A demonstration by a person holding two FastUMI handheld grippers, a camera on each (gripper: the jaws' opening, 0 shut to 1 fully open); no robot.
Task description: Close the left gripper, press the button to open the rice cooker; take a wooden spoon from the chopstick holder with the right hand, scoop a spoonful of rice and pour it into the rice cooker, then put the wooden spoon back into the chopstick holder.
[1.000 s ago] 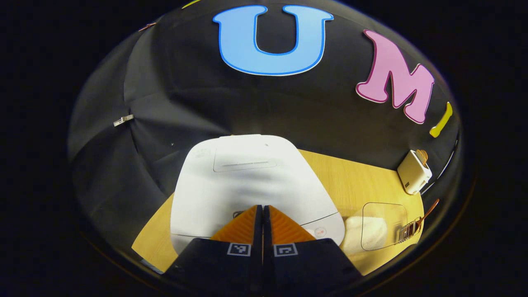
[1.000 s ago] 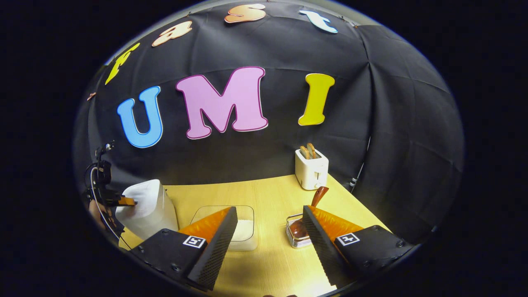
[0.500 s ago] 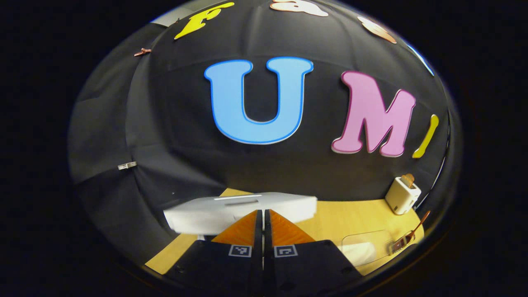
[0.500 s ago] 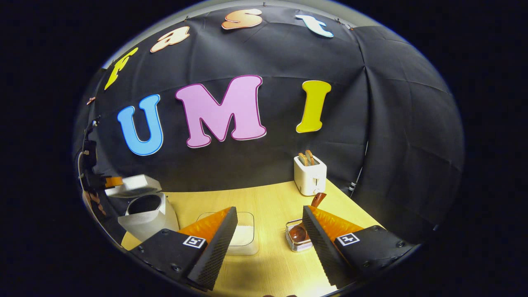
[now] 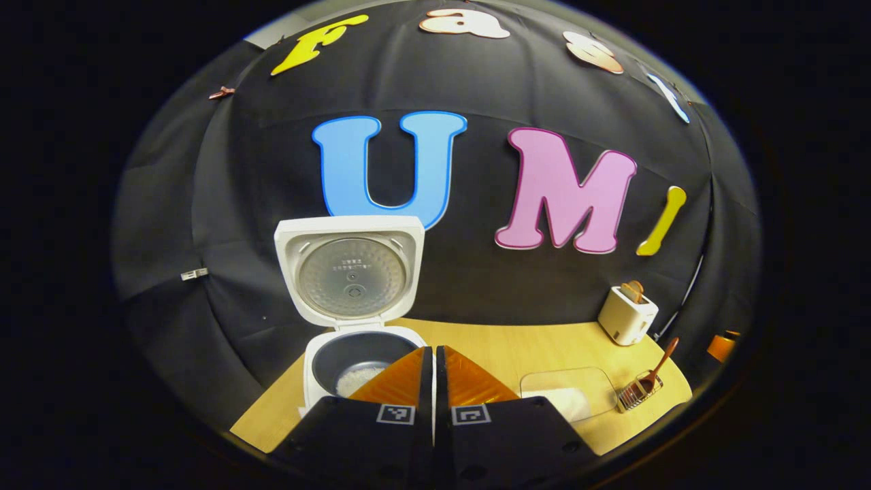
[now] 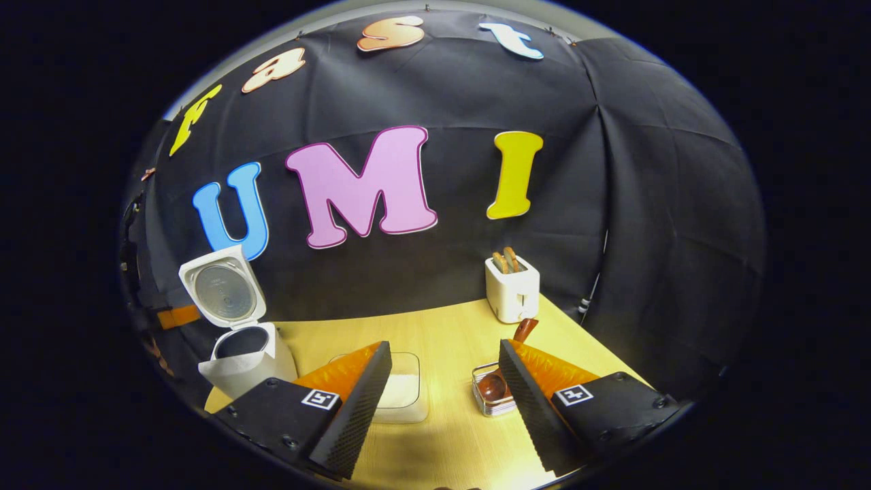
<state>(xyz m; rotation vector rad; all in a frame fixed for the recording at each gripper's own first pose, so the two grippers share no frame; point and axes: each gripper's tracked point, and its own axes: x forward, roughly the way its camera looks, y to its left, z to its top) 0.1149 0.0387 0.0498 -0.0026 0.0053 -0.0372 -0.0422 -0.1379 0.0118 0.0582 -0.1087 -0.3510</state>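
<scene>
A: We have the white rice cooker at the left of the pale wooden desk with its hinged lid standing upright and a little white rice already in the dark inner pot. What worries us from here?

B: Mostly the lid. If we carry a loaded spoon in too high or from behind, we could knock it and have it drop over the pot. Next, the clear square container of rice: it looks light, so a hard scoop could push it across the desk.

A: And the small things?

B: The wire chopstick holder may tip or lift if we pull the dark wooden spoon out at a slant, since the spoon leans in it. Grains could also spill on the way across to the pot.

A: How do our tools stand?

B: Our left tool is pressed together, gripping nothing, held level just in front of the cooker and pointing at it. Our right tool is spread wide and empty, angled down over the desk, with the container beside one finger and the holder just beside the other.
</scene>
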